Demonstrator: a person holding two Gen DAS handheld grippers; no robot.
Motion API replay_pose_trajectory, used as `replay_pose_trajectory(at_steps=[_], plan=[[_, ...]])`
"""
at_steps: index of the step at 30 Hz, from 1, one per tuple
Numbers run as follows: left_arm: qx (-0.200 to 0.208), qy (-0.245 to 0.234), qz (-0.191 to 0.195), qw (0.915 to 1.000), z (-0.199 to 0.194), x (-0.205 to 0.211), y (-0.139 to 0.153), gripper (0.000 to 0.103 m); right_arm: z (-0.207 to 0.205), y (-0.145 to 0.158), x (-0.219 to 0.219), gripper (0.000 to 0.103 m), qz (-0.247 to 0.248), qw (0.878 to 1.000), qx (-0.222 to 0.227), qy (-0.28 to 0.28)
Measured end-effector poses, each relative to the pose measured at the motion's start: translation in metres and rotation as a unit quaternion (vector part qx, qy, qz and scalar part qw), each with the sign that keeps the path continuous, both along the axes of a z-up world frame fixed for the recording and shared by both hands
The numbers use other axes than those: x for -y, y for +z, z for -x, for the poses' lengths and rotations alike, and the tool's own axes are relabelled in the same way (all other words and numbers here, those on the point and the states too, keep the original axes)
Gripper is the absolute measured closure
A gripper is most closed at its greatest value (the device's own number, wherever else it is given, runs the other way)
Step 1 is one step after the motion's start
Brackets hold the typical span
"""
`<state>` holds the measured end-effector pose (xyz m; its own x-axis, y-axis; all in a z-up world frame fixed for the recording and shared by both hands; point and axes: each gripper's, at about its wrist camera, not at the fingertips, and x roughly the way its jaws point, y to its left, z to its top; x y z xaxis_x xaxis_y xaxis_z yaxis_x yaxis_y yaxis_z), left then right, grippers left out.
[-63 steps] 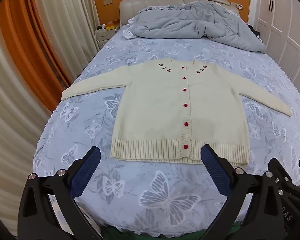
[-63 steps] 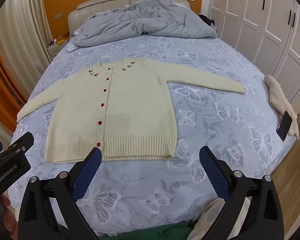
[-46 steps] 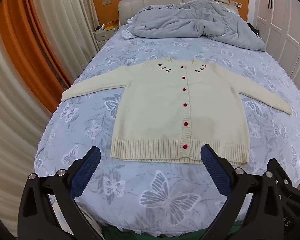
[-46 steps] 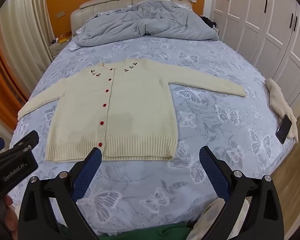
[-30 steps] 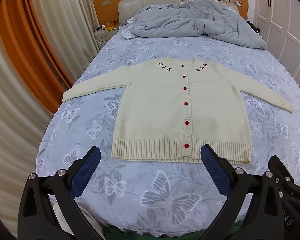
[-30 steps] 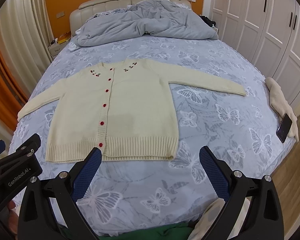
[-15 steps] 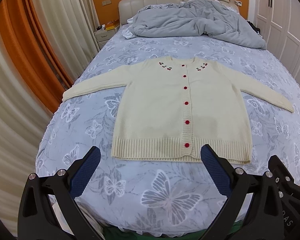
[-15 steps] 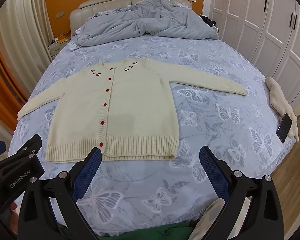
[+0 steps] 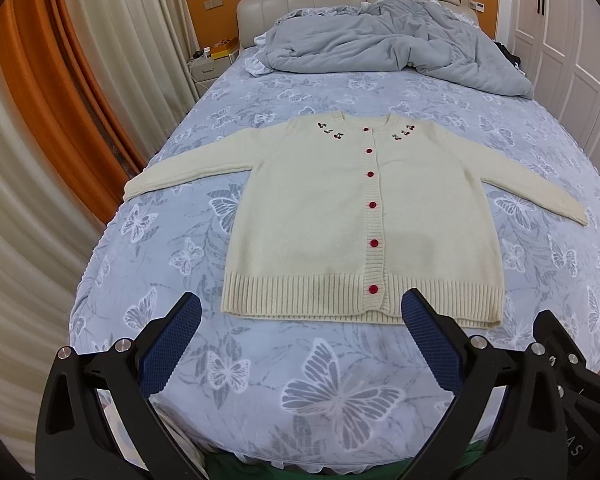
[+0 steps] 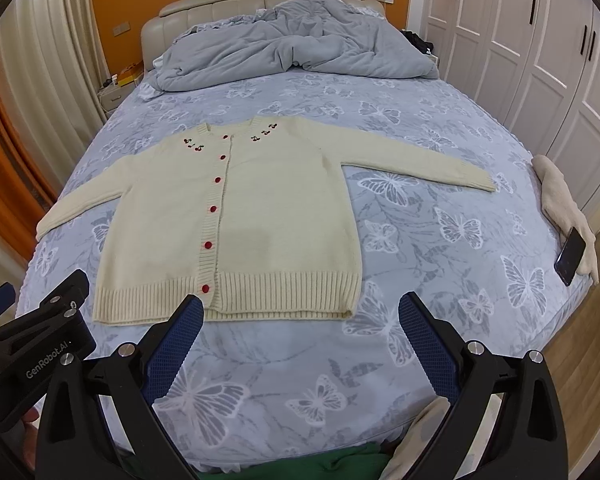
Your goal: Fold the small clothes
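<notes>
both grippers [image 9: 300, 314] [image 10: 300, 314] — fingers wide apart

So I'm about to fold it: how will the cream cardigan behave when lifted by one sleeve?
The cardigan looks like soft knit, so it will probably drape limply. Buttoned shut, its front panels should stay together. Likely light.

The cardigan [image 9: 352, 216] is a soft cream knit, ribbed along the hem and button band, with glossy red buttons, and it lies on a matt printed cotton bedsheet [image 9: 320, 384]. Both the left gripper [image 9: 300, 312] and the right gripper [image 10: 300, 312] are matt black plastic with shiny metal bolts and rough, textured blue pads [image 10: 428, 344]. The phone [image 10: 570, 256] has a glossy black face, and the headboard [image 10: 220, 6] looks like smooth padded leather.
</notes>
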<state>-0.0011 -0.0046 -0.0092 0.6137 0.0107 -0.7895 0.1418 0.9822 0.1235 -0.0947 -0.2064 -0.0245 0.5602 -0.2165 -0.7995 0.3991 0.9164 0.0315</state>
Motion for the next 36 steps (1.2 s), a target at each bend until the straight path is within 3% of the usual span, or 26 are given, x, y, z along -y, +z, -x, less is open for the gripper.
replay_pose_trajectory(at_steps=[36], plan=[[-0.020, 0.004, -0.005, 0.9998, -0.017, 0.005, -0.016, 0.005, -0.018, -0.021, 0.000, 0.006, -0.011, 1.000, -0.019, 0.001]])
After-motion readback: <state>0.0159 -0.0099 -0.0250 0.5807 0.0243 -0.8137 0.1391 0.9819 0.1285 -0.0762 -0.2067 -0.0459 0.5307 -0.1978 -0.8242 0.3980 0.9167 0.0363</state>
